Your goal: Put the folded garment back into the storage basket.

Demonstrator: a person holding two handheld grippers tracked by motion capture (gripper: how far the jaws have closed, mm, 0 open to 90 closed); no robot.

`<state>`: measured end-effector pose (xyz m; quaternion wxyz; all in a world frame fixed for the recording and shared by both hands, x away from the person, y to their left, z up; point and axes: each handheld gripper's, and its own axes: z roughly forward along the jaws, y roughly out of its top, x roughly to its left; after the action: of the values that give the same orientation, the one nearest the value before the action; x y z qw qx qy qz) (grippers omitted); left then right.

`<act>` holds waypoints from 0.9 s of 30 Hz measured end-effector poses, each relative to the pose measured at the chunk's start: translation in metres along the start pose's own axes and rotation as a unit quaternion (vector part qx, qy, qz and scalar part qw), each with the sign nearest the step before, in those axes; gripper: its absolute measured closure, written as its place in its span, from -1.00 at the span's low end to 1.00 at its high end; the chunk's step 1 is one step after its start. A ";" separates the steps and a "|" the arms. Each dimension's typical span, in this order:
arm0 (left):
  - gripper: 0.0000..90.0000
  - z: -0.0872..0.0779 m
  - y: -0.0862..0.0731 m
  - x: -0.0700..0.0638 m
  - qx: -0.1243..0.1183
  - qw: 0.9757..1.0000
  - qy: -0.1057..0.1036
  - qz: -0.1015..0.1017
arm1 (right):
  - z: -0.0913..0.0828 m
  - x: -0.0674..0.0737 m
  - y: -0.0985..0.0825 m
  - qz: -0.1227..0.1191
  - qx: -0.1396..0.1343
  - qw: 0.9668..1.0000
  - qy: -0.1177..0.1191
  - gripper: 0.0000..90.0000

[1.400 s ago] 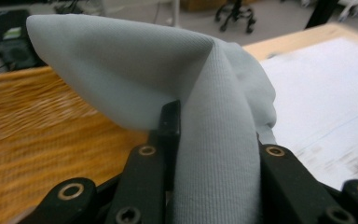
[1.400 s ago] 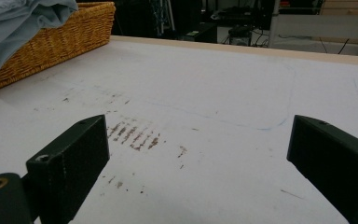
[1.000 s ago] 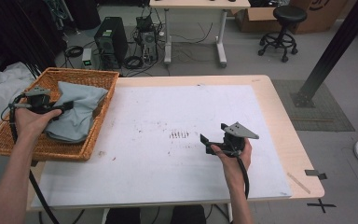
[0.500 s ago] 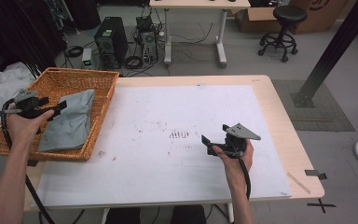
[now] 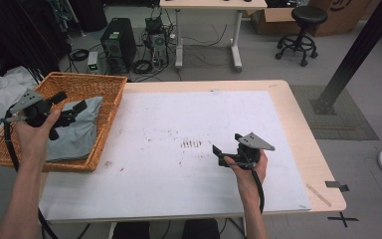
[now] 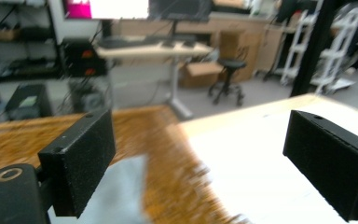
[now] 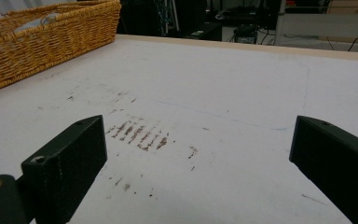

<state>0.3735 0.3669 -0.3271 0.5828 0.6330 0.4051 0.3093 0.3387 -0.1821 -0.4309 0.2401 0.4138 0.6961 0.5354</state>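
Hovering over the wicker basket (image 5: pixel 110 117), the left gripper (image 5: pixel 70 106) is sitting w/ jaws spread wide and nothing between them; they've just been opening. The grey cloth (image 5: pixel 77 133) is lying inside the basket, toward its right side, just below and beside that gripper, not touching the pads. In the left gripper view the cloth (image 6: pixel 121 186) is showing low between the jaws, blurred, w/ the basket weave (image 6: pixel 177 168) next to it and the white tabletop beyond.

The basket is sitting at the left edge of the table (image 5: pixel 298 124), partly hanging off it.

The right gripper (image 5: pixel 225 154) is being held in the person's right hand above the white sheet, near the table's front-right area, well apart from the basket. Its jaws are also standing wide, holding nothing. In the right gripper view they're framing a patch of brown marks (image 7: pixel 140 135) on the sheet, w/ the basket (image 7: pixel 37 42) further off at upper left.
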 end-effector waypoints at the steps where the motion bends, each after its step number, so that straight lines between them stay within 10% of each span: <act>1: -0.84 0.002 -0.001 -0.016 -0.020 0.999 -0.024 -0.010 | 0.000 -0.001 -0.002 0.004 -0.001 1.000 0.000 -0.93; 16: -0.99 0.032 -0.036 -0.125 -0.047 0.993 -0.112 -0.003 | -0.008 -0.016 -0.013 0.009 -0.011 1.000 -0.007 -0.97; 27: -0.95 0.066 -0.090 -0.159 -0.025 0.992 -0.120 0.022 | -0.002 -0.026 -0.033 -0.003 -0.058 0.998 -0.004 -0.98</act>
<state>0.3401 0.1952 -0.4114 0.6360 0.6595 0.3098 0.2541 0.3404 -0.2073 -0.4639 0.2677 0.3989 0.6646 0.5723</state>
